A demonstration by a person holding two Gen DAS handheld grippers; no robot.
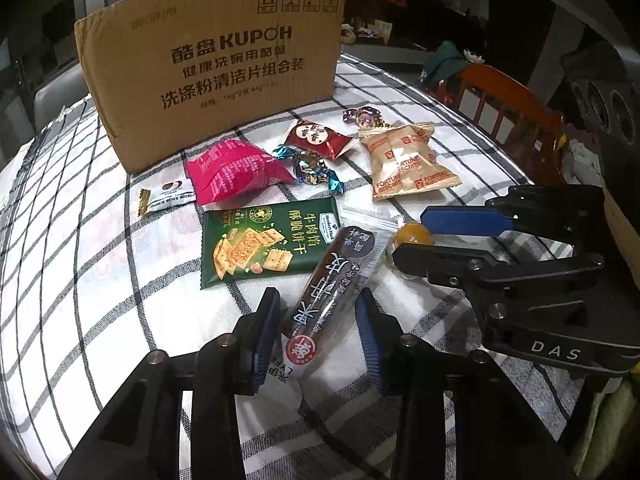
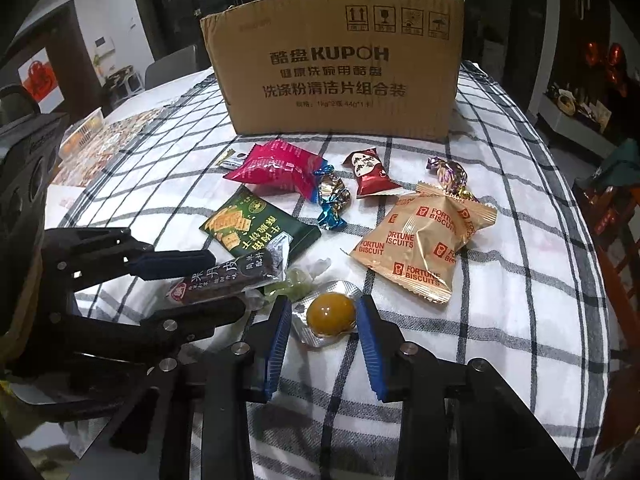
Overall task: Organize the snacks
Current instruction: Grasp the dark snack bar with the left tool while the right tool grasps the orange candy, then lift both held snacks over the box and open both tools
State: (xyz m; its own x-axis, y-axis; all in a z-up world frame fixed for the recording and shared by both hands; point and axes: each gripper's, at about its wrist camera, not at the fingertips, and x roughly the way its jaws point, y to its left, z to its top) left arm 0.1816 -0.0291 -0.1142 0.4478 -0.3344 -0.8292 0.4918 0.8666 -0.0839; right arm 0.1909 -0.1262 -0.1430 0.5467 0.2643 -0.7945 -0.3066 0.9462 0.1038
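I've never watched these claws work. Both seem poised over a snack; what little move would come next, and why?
Probably both claws close. The left claw is open astride the dark fruit leather bar, and the right claw is open on either side of the orange ball in its foil blister, neither visibly gripped yet.

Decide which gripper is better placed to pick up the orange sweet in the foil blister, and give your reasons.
Right. The right gripper is open with its fingers either side of the orange sweet. The left gripper straddles the brown snack bar instead.
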